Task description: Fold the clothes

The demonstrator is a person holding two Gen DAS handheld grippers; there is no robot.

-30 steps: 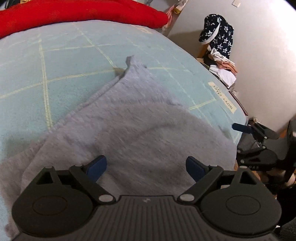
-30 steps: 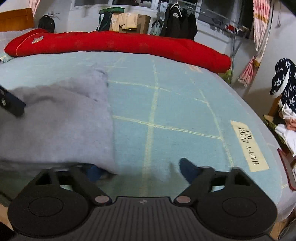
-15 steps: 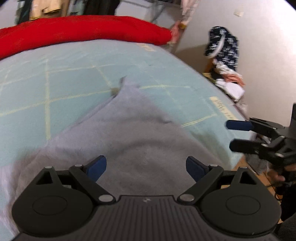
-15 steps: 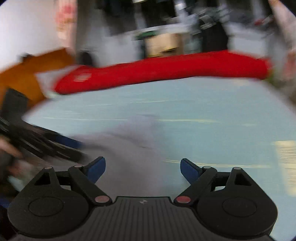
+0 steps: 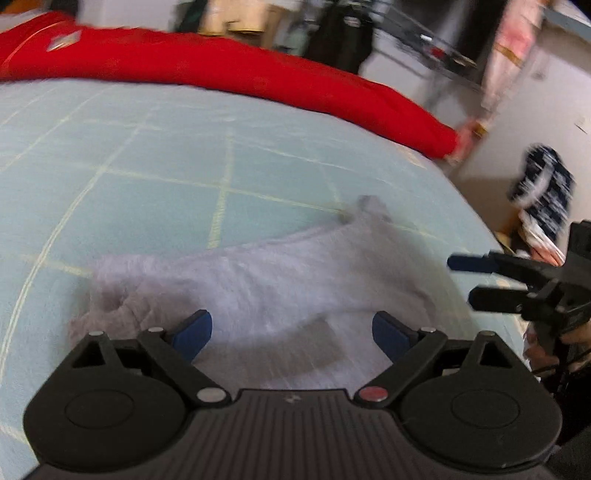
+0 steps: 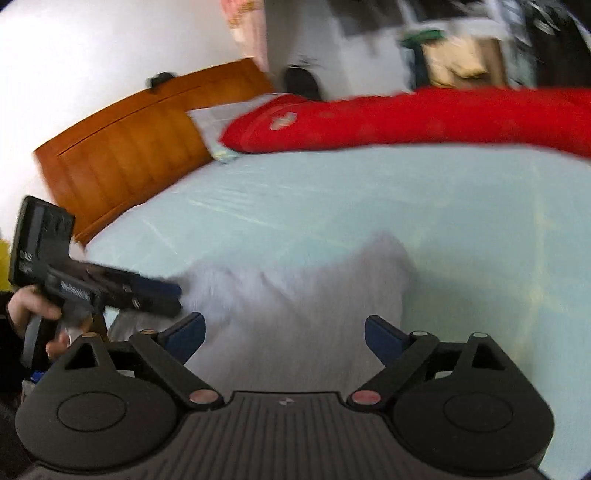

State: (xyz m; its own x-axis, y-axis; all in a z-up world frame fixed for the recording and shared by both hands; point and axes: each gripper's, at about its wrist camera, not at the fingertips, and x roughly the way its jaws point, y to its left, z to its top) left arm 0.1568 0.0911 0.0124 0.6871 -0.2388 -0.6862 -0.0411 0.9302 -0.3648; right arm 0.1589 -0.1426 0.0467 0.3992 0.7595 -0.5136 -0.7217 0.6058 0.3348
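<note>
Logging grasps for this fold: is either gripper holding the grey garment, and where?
Neither: left gripper and right gripper are open above the grey garment, gripping nothing.

Both views motion-blurred. Grey garment (image 5: 280, 273): near edge hidden behind left gripper (image 5: 291, 330) body, folds smeared, type can't tell. Hanging clothes (image 5: 340, 33) at top just smears. Red bedding (image 6: 424, 118) cut off at right edge. Patterned item (image 5: 543, 188) too blurred to ID.
</note>
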